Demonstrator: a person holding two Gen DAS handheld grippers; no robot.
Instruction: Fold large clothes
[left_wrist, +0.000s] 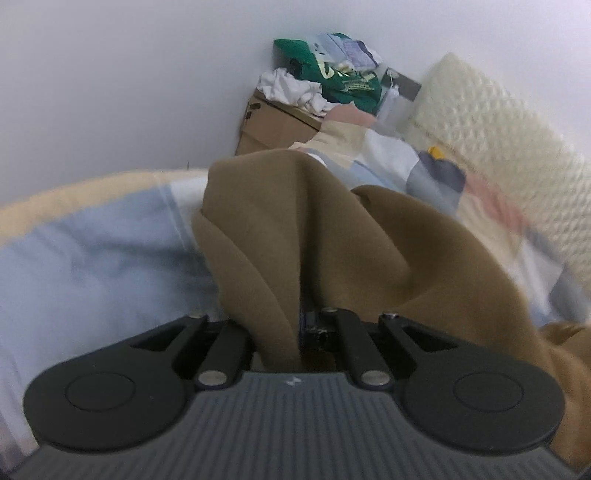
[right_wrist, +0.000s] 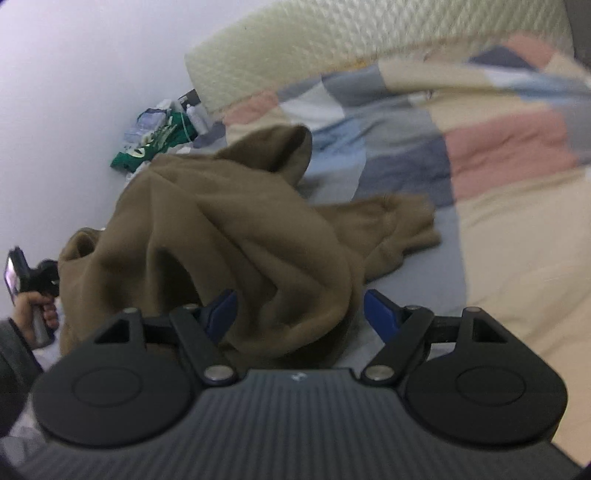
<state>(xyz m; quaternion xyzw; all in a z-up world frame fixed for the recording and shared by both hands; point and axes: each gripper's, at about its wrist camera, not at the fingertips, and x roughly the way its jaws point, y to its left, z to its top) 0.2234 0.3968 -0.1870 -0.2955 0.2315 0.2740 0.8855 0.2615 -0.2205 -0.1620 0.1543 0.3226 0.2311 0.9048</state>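
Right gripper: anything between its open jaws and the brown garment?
Nothing visible. The right gripper is open, and a fold of the brown garment already bulges between its blue fingertips, untouched by the pads.

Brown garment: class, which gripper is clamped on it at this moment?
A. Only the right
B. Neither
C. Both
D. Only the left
D: the left gripper is shut on the brown garment, cloth rising straight from its closed jaws, while the right gripper stands open, its blue pads wide apart around a fold without pressing it.
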